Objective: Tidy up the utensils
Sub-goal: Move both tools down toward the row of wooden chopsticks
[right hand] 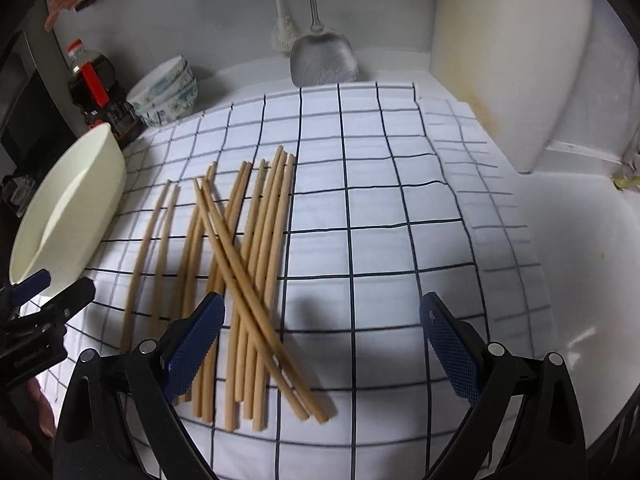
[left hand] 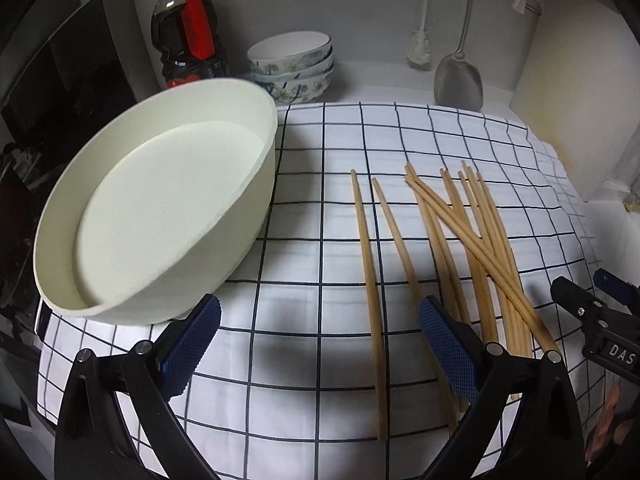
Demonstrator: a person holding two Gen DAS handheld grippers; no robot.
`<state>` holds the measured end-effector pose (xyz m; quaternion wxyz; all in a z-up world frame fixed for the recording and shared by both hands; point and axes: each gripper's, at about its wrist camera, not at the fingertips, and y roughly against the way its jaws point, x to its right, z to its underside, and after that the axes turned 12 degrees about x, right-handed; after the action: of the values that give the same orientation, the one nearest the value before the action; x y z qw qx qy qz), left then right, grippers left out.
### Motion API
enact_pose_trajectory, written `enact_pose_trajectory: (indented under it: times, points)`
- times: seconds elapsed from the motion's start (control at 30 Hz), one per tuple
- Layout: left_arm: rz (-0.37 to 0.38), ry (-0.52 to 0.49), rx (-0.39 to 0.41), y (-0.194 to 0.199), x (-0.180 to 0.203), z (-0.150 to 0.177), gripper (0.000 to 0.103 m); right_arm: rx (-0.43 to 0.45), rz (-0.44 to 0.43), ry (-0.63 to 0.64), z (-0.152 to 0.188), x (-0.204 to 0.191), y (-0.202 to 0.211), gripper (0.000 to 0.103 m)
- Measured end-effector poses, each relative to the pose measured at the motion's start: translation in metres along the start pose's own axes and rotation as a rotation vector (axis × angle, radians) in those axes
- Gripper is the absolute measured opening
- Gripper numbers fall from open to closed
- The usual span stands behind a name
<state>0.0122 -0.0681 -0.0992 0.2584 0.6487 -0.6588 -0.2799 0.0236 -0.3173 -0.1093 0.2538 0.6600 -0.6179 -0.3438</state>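
Note:
Several wooden chopsticks point(left hand: 476, 248) point(right hand: 248, 264) lie loose on a white checked cloth point(left hand: 320, 208) point(right hand: 360, 208), some crossing each other. A shallow cream round container point(left hand: 160, 216) point(right hand: 68, 208) rests tilted at the cloth's left edge. My left gripper point(left hand: 320, 344) hovers open just above the cloth, with two separate chopsticks between its fingers. My right gripper point(right hand: 322, 344) is open too, its left finger over the near ends of the pile. Each gripper's tip shows at the edge of the other's view.
At the back wall stand a dark sauce bottle point(left hand: 188, 36), stacked floral bowls point(left hand: 292, 68), a metal spatula point(left hand: 458, 76) point(right hand: 322, 60) and a white brush point(left hand: 418, 44). A white board point(right hand: 508, 60) leans at the right. A white counter point(right hand: 580, 280) lies right of the cloth.

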Motion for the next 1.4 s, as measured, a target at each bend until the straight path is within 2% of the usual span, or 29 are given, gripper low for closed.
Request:
enact_pose_trajectory:
  times: [0.1,0.23,0.53,0.83,1.03,1.4]
  points:
    - [-0.001,0.027,-0.018,-0.008,-0.002,0.002,0.097,-0.005,0.007,0.011,-0.003,0.0,-0.011,0.094]
    - [-0.033,0.015,-0.041,-0.019,0.001,0.005,0.097,-0.004,0.03,0.026,-0.007,0.0,-0.022,0.094]
    - [-0.05,0.016,-0.059,-0.031,0.003,0.011,0.097,-0.049,0.043,0.042,-0.006,0.004,-0.043,0.094]
    - [-0.067,0.017,-0.08,-0.037,0.003,0.015,0.097,-0.082,0.065,0.079,-0.001,0.0,-0.05,0.094]
    - [-0.078,0.018,-0.09,-0.041,0.003,0.015,0.097,-0.072,0.08,0.134,0.001,-0.005,-0.048,0.094]
    - [-0.08,0.016,-0.102,-0.051,0.01,0.016,0.097,-0.073,0.071,0.136,0.002,0.0,-0.052,0.093]
